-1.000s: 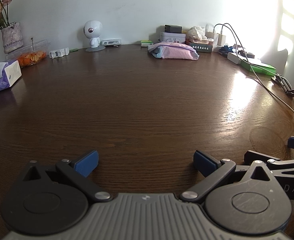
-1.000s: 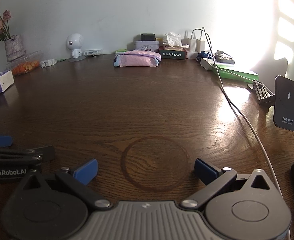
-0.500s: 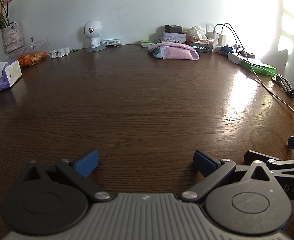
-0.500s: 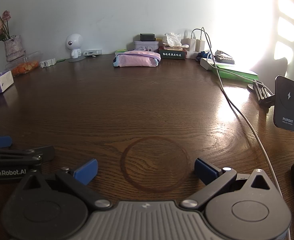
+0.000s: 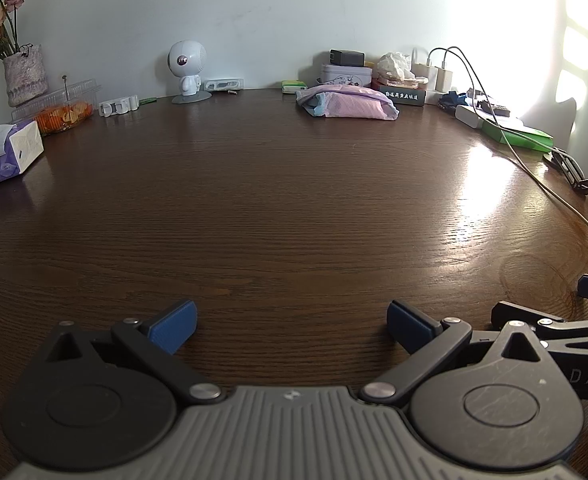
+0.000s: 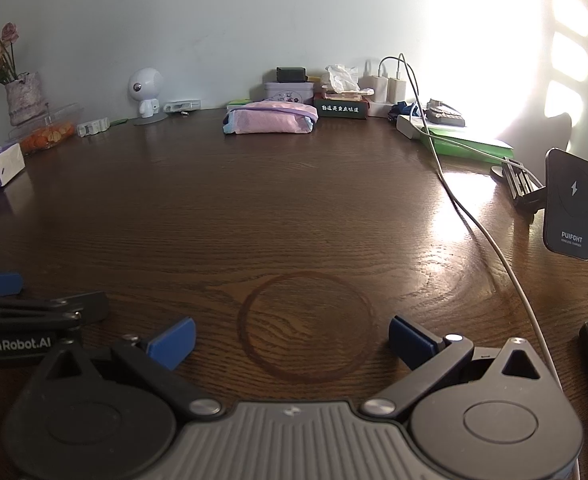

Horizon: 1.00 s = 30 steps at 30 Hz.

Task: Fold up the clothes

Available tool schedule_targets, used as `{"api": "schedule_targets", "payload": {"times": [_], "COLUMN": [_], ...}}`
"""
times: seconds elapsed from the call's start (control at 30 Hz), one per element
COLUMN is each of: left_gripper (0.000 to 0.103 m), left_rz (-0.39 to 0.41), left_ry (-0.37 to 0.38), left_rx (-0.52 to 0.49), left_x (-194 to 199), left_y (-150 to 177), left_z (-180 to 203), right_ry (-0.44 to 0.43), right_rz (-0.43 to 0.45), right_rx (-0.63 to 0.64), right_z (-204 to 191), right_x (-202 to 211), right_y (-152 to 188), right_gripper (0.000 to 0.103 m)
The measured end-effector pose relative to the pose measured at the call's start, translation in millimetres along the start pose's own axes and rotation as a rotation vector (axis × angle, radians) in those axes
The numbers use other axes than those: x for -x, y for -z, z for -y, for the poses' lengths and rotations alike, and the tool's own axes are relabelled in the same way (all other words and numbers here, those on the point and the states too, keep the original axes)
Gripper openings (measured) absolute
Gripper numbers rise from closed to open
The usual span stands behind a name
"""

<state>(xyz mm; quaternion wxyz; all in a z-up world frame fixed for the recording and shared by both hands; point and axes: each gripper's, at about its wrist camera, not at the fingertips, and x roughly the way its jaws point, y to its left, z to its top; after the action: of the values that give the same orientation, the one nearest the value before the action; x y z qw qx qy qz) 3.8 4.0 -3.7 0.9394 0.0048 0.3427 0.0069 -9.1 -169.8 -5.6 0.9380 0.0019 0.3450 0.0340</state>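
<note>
you are holding your left gripper (image 5: 290, 326) low over the dark brown wooden table (image 5: 294, 208), its blue pads spread wide with nothing between them. your right gripper (image 6: 292, 338) is sitting the same way, pads wide apart and empty, over a faint round ring mark (image 6: 306, 326) in the wood. the two grippers are lying side by side, and each one is peeking in, cut off, at the edge of the other's view. the folded pink and blue cloth bundle (image 5: 348, 102) is resting far off by the back wall, well apart from both grippers; its folds are too small to make out. a white cable (image 6: 474, 216) is running down the table and slipping out of sight behind your right gripper. bright sun is washing out the far right corner, so the things there are hard to see.
</note>
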Motion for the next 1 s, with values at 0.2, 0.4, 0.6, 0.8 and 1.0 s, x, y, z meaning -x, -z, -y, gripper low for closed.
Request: {"api": "schedule_targets", "payload": {"times": [0.2, 0.4, 0.6, 0.8, 1.0], "left_gripper": [0.102, 0.102, 0.103, 0.103, 0.103], "left_rz": [0.000, 0.001, -0.014, 0.013, 0.003], "left_ry": [0.000, -0.003, -0.003, 0.077, 0.207], "left_rx": [0.000, -0.002, -0.038, -0.107, -0.030], "left_x": [0, 0, 0, -18, -109], "left_y": [0, 0, -5, -70, -172], "left_z": [0, 0, 0, -2, -15], "right_ry": [0.001, 0.003, -0.001, -0.125, -0.191], "right_rz": [0.001, 0.000, -0.001, -0.008, 0.021], "right_rx": [0.001, 0.002, 0.005, -0.090, -0.161], "right_z": [1, 1, 0, 26, 70], "right_x": [0, 0, -1, -7, -67], "right_y": [0, 0, 0, -32, -119], "right_gripper": [0.103, 0.103, 0.103, 0.103, 0.103]}}
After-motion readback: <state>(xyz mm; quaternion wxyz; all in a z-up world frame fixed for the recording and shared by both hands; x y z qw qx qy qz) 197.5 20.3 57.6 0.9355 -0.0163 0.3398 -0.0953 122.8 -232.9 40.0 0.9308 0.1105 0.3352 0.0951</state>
